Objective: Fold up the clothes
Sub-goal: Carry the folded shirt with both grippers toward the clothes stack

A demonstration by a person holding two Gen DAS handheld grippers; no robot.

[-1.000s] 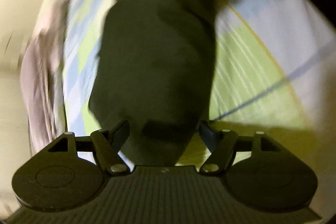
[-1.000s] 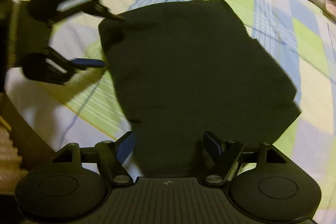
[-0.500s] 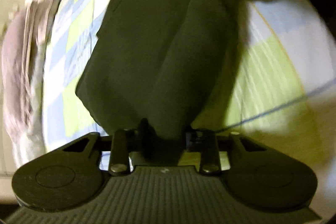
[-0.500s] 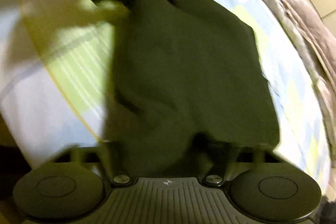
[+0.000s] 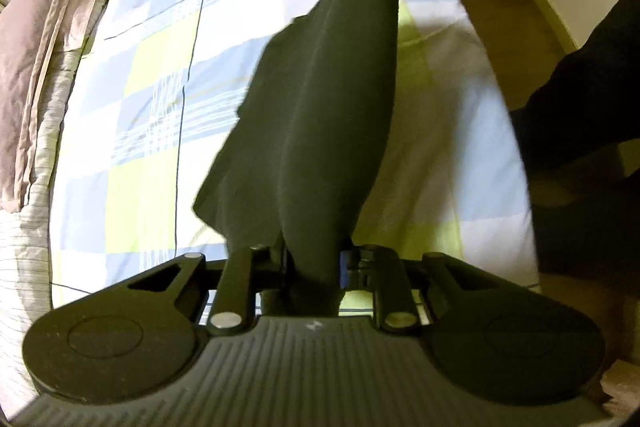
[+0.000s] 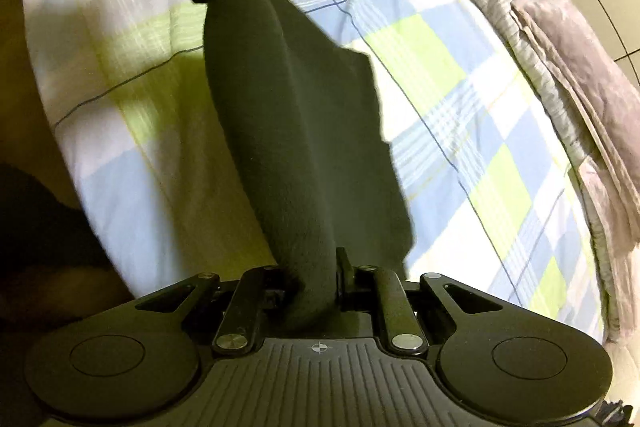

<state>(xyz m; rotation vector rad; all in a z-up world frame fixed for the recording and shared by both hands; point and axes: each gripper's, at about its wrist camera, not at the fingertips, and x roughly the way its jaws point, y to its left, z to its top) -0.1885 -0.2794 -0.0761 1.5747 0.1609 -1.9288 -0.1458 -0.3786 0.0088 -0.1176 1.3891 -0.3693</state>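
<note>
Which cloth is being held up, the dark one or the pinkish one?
The dark garment. Both grippers pinch its ends, so it stretches between them above the checked bedspread. The pinkish cloth just lies at the bed's edge.

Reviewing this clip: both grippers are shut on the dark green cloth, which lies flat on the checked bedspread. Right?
Not quite. Both the left gripper and right gripper are shut on the dark green cloth, but it hangs stretched between them, lifted above the checked bedspread, as the right wrist view shows.
</note>
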